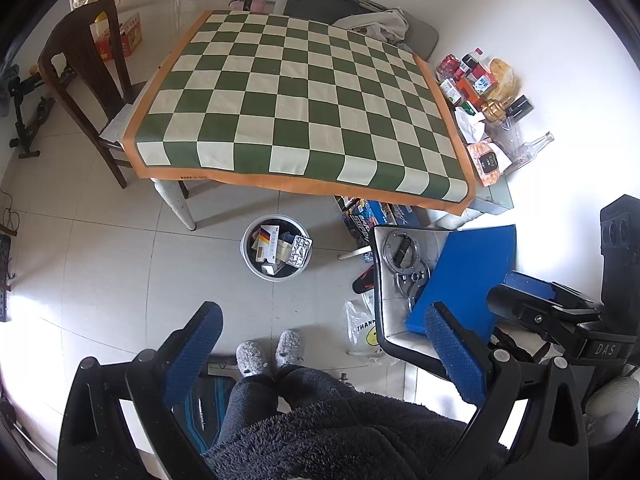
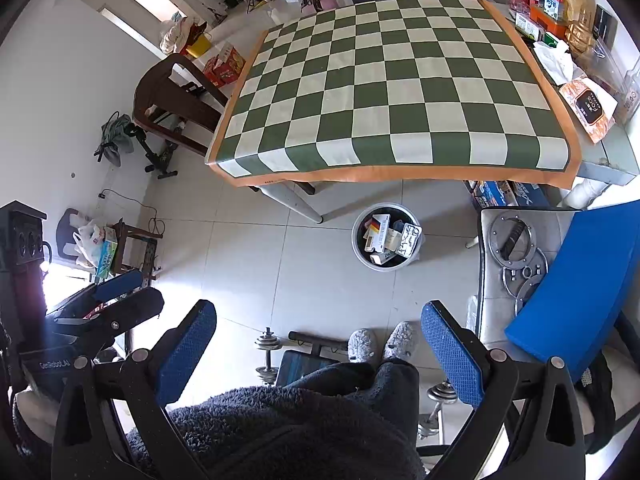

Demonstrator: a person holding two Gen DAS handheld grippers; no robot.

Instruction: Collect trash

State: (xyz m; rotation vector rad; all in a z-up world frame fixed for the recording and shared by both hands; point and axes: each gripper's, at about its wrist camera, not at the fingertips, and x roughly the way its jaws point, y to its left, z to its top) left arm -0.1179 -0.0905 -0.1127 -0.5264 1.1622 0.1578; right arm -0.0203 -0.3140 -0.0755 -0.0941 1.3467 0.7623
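Observation:
A round grey trash bin (image 1: 249, 258) (image 2: 357, 249) stands on the tiled floor by the table's front edge, holding several small boxes and a blister pack. The green-and-cream checkered tablecloth (image 1: 304, 96) (image 2: 392, 88) lies bare on top. My left gripper (image 1: 322, 354) hangs open above the person's slippers, well back from the bin, nothing between its blue pads. My right gripper (image 2: 318, 350) is also open and empty, held high over the person's lap. Each gripper shows at the edge of the other's view.
Bottles, boxes and packets (image 1: 480, 92) (image 2: 560, 12) crowd the table's right side beyond the cloth. A dark wooden chair (image 1: 84, 80) (image 2: 172, 96) stands at the left. A stool with metal rings and a blue board (image 1: 464, 280) (image 2: 576, 284) sits right. Dumbbells (image 2: 266, 354) lie near the feet.

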